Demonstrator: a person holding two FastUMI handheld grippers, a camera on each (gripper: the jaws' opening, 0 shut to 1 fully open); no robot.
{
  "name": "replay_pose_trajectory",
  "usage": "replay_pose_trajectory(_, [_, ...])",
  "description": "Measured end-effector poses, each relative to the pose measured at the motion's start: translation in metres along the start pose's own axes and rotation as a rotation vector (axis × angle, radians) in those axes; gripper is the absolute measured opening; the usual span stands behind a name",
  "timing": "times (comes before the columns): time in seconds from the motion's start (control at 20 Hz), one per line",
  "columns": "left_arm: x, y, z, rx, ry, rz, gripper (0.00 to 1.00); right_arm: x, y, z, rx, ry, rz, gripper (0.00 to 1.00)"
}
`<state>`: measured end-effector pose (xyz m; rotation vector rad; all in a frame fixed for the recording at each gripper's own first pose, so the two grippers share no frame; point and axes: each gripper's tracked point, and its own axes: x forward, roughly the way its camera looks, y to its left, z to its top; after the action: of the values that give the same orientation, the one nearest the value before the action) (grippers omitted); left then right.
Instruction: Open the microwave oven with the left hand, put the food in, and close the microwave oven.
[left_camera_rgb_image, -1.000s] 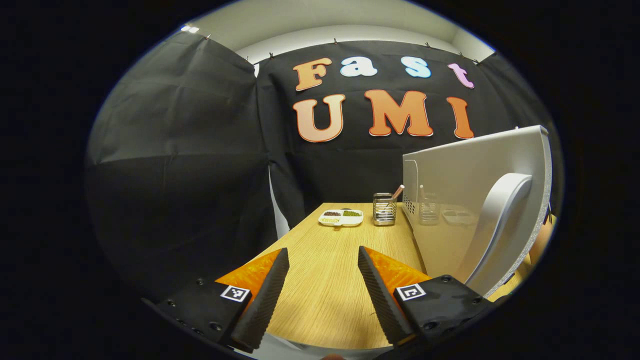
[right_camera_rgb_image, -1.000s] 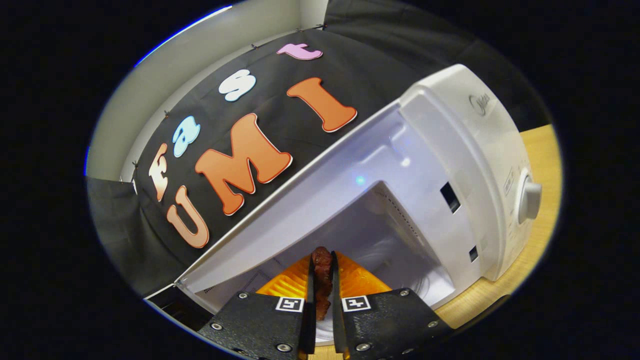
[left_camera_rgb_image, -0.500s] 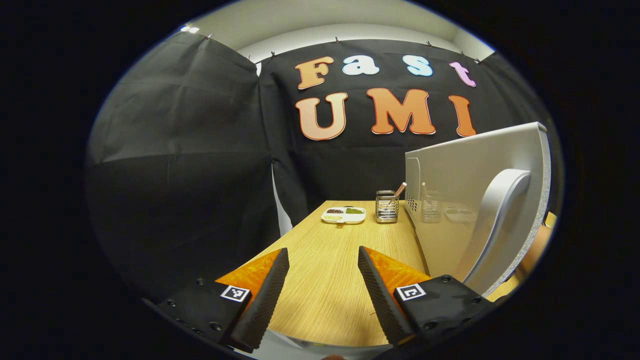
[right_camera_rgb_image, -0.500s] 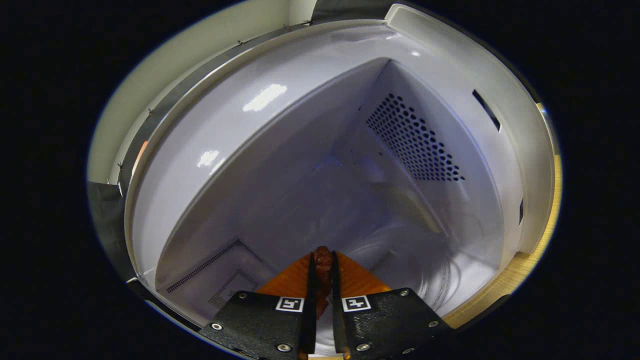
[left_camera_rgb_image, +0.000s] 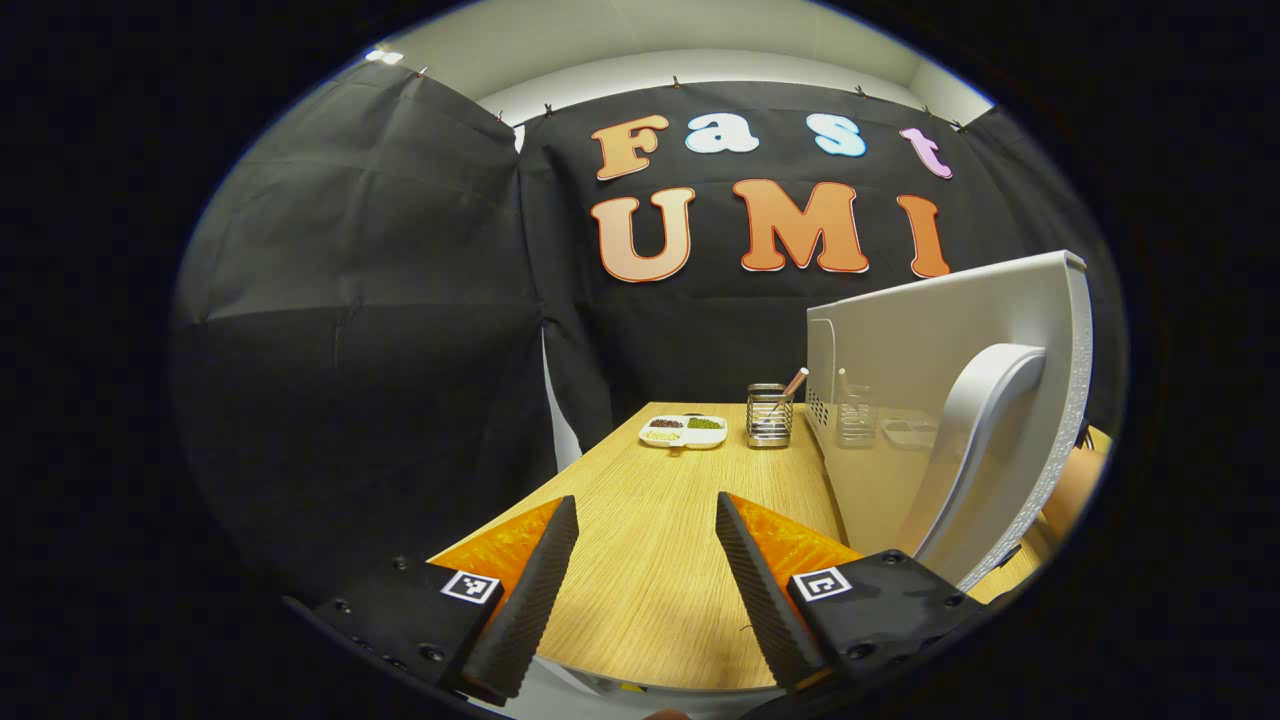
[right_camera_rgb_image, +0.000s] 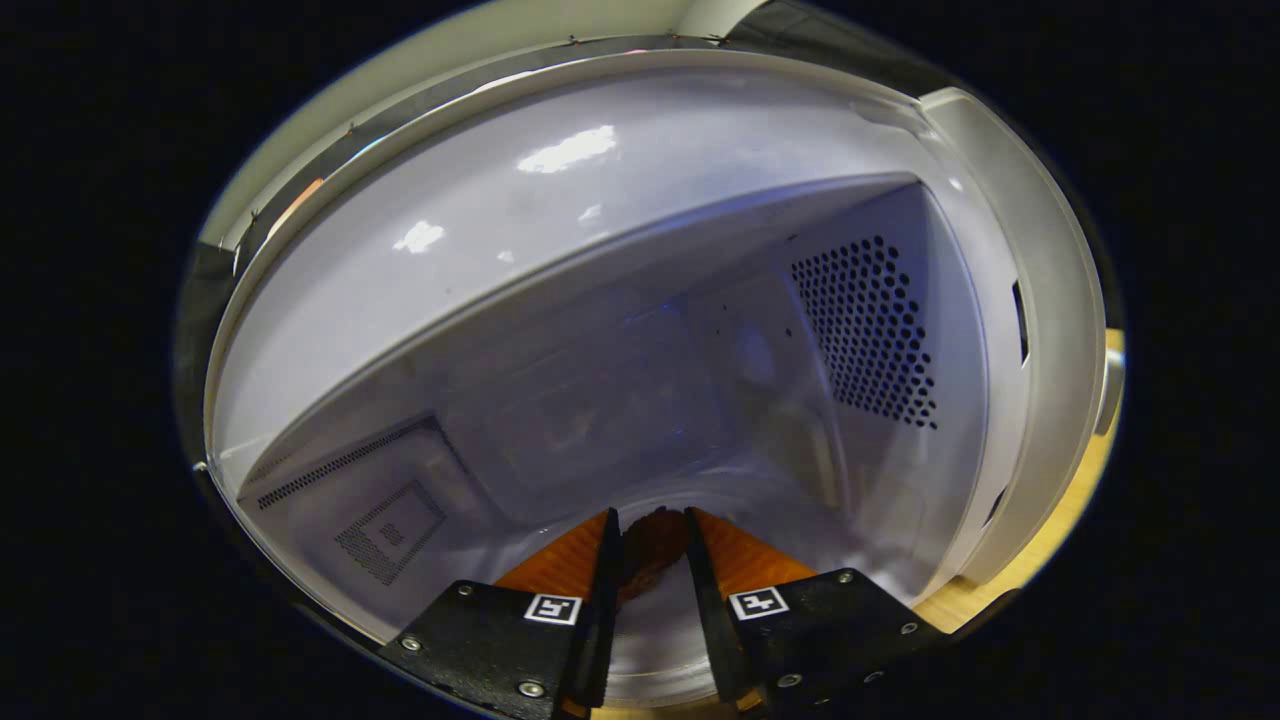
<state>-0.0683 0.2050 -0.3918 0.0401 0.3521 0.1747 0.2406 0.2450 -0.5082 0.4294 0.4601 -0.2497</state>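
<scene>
Since the earlier frame, right gripper (right_camera_rgb_image: 650, 560) has gone deeper into the oven (right_camera_rgb_image: 640, 330) and its fingers have parted; the food (right_camera_rgb_image: 650, 555) sits between them, contact on both sides not discernible, so grasp cannot be told. Oven floor lies just below the fingertips, perforated wall ahead to the right. Left gripper (left_camera_rgb_image: 640, 560) hangs released over the table (left_camera_rgb_image: 650, 560), holding nothing; open door (left_camera_rgb_image: 950, 400) stands just right of it, tray (left_camera_rgb_image: 683, 431) and holder (left_camera_rgb_image: 768, 415) well ahead

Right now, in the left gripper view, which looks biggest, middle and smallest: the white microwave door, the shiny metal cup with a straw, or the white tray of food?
1. White microwave door, much nearer the camera.
2 and 3. White divided tray and metal cup look alike in size.
</scene>
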Motion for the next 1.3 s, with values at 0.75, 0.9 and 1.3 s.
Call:
replay_pose_trajectory(0.75, [-0.015,-0.07,0.021,0.036,-0.018,-0.106,0.9,-0.134,-0.008,0.05,-0.279,-0.033,0.247,0.76])
replay_pose_trajectory(0.9, [-0.02,-0.101,0.026,0.04,-0.029,-0.16,0.9,-0.172,-0.031,0.079,-0.356,-0.098,0.277,0.8])
replay_pose_trajectory(1.3, [-0.028,-0.187,0.041,0.039,-0.05,-0.289,0.87,-0.242,-0.119,0.154,-0.377,-0.173,0.278,0.86])
